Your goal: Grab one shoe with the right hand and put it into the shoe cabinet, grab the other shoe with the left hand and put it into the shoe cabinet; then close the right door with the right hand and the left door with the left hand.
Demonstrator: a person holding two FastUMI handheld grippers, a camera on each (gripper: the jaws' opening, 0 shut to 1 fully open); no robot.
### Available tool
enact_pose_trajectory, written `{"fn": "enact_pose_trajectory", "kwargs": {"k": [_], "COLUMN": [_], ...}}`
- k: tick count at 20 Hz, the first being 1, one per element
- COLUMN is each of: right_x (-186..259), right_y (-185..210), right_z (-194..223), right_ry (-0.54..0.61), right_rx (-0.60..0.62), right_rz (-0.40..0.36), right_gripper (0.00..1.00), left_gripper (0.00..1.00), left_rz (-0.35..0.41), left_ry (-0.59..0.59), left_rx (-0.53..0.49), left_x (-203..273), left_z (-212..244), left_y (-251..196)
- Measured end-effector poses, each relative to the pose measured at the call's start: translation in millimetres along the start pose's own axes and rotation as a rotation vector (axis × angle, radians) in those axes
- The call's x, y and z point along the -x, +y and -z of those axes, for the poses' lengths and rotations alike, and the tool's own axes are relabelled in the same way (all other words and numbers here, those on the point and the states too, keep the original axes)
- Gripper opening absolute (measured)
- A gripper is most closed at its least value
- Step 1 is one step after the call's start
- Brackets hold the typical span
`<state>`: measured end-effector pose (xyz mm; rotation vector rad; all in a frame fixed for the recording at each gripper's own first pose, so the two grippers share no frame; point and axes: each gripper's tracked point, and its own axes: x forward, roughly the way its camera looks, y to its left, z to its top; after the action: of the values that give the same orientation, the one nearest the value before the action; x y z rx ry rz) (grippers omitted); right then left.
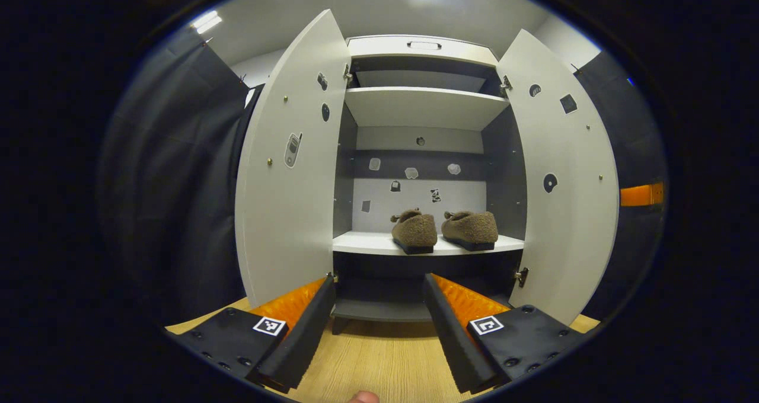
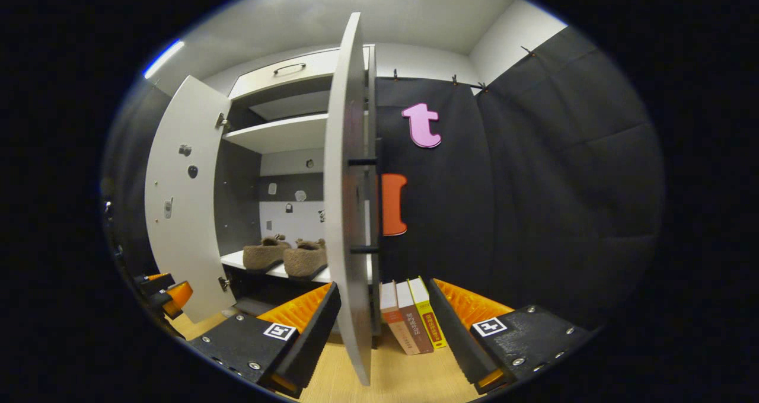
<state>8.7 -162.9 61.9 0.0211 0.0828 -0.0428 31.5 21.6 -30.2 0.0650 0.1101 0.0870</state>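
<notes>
Two brown fuzzy shoes (image 1: pixel 415 230) (image 1: pixel 471 228) stand side by side on the shoe cabinet's lower shelf (image 1: pixel 367 244). Both doors hang open: the left door (image 1: pixel 284 172) and the right door (image 1: pixel 569 178). My left gripper (image 1: pixel 379 308) is open and empty, low in front of the cabinet and apart from it. In the right gripper view the right door (image 2: pixel 350 213) shows edge-on, its black handle (image 2: pixel 363 206) on the outer face. My right gripper (image 2: pixel 382 287) is open with the door's edge in the gap, nearer one finger. The shoes (image 2: pixel 264 255) (image 2: pixel 305 259) sit behind it.
Three books (image 2: pixel 412 317) lean against the black cloth wall, right of the cabinet. The floor (image 1: pixel 379 361) is light wood. An upper shelf (image 1: pixel 424 106) and a top drawer (image 1: pixel 424 46) sit above. The left gripper (image 2: pixel 163 293) shows low beside the left door (image 2: pixel 184 213).
</notes>
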Motion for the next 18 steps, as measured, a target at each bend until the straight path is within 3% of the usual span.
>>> {"fn": "enact_pose_trajectory", "kwargs": {"k": [5,11,12,14,15,16,18], "right_x": [-39,-67,-68,-68,-68,-68,-69], "right_y": [-51,-51,-50,-50,-49,-47,-43], "right_z": [-38,-50,-50,-55,-55,-53,-53], "right_ry": [-0.054,-0.065,-0.067,-0.085,-0.082,-0.071,-0.071], "right_rx": [-0.02,-0.018,-0.002,0.008,0.001,-0.01,-0.023], "right_rz": [0.103,0.082,0.085,0.091,0.089,0.087,0.08], "right_gripper": [0.92,0.92,0.98,0.91,0.98,0.91,0.89], "left_gripper": [0.97,0.96,0.96,0.96,0.97,0.97,0.97], "left_rz": [0.002,-0.03,-0.037,-0.044,-0.039,-0.035,-0.03], "left_ry": [0.007,0.019,0.019,0.022,0.025,0.029,0.029], "left_rx": [-0.01,-0.004,-0.006,-0.003,0.002,0.003,0.001], "left_x": [4,1,0,-2,-3,-6,-10], "left_z": [3,5,5,7,8,9,9], "left_y": [3,16,18,20,19,18,17]}}
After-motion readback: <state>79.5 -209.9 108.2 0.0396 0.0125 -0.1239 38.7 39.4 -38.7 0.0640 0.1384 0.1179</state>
